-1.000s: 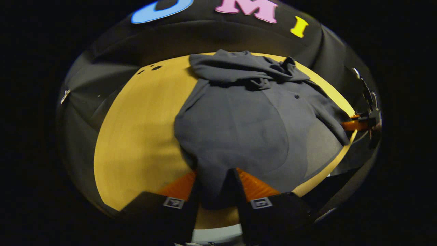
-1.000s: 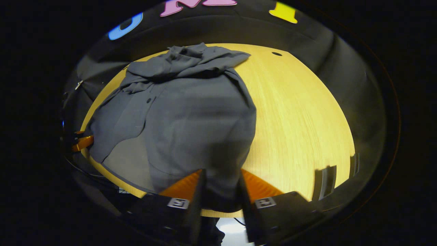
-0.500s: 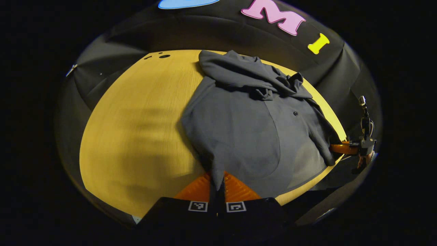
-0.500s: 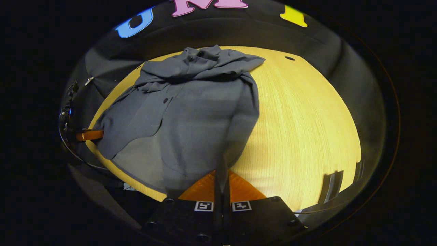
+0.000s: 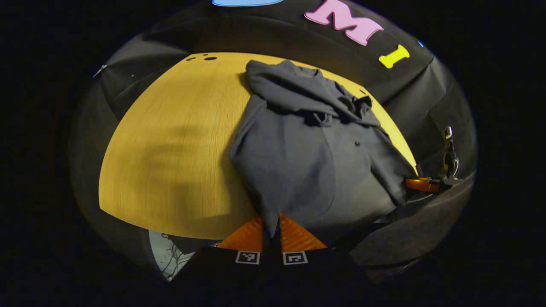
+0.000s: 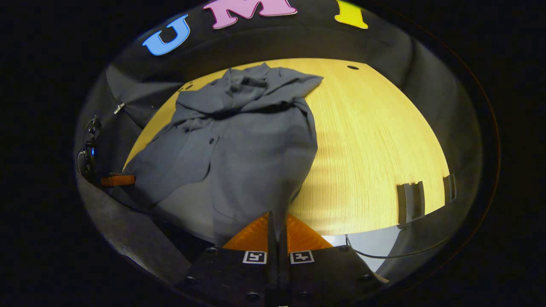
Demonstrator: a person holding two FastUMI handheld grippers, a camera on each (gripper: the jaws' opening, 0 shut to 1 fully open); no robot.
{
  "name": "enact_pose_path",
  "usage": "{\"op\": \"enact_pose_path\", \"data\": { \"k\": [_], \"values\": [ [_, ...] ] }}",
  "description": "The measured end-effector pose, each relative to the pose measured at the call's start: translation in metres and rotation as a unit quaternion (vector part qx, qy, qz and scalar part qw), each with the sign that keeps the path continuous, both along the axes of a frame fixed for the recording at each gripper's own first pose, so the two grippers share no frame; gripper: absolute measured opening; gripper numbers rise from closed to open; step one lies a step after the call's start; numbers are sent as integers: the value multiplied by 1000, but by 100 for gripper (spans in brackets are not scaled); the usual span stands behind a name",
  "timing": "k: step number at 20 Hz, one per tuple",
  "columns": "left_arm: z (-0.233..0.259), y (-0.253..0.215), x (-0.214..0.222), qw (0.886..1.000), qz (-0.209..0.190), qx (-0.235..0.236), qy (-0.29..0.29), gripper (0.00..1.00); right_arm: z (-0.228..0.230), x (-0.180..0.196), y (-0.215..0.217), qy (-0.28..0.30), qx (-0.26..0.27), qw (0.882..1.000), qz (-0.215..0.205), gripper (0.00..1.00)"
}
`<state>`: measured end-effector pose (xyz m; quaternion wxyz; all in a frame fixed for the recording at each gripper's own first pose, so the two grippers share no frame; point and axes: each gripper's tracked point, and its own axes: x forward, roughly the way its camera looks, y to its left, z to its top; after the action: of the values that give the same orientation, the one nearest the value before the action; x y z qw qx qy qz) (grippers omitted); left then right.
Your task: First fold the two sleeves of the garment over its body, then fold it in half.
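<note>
1. Position: the garment (image 5: pixel 307 153) lies on the tabletop (image 5: pixel 170 145), its hem toward the near edge and its collar and bunched sleeves (image 5: pixel 298 91) at the far end.
2. My left tongs (image 5: pixel 271 228) are clamped on the near left hem corner, cloth pinched between both fingers.
3. My right tongs (image 6: pixel 277 226) are clamped on the near right hem corner in the same way.
4. Handling: the fabric is soft, thin and light. It drapes and sags between the two holds and has no stiffness of its own.
5. Hold points: I judge the hem corners the correct grip for the half fold. Keep both at equal height and tension, otherwise the loose sleeves at the far end may slip off the body.
</note>
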<state>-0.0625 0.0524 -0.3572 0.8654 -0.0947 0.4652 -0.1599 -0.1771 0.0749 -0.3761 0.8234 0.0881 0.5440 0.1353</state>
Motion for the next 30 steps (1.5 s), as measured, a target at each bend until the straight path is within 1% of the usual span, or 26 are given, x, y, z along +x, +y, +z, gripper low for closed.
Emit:
{"op": "enact_pose_path", "data": {
  "k": [2,6,10,13,18,22,25,30],
  "values": [
    [28,1,13,999,13,-12,-33,6,19,23,-2,-31,5,999,-18,5],
    [82,2,68,994,32,-18,-106,6,68,98,-5,-110,26,992,-51,5],
    [134,-1,114,984,30,-18,-172,6,115,159,-2,-178,42,981,-67,5],
    [161,-2,144,978,41,-30,-205,6,131,192,1,-211,47,974,-70,5],
    [183,-4,199,968,51,-23,-244,5,143,246,4,-245,46,965,-75,5],
    [187,-6,245,962,71,-30,-261,5,138,286,5,-259,44,961,-80,5],
    [183,-9,283,960,78,-26,-267,5,122,318,4,-260,42,960,-91,5],
    [164,-19,342,962,86,-21,-259,5,79,365,6,-245,33,964,-97,5]
  ]
}}
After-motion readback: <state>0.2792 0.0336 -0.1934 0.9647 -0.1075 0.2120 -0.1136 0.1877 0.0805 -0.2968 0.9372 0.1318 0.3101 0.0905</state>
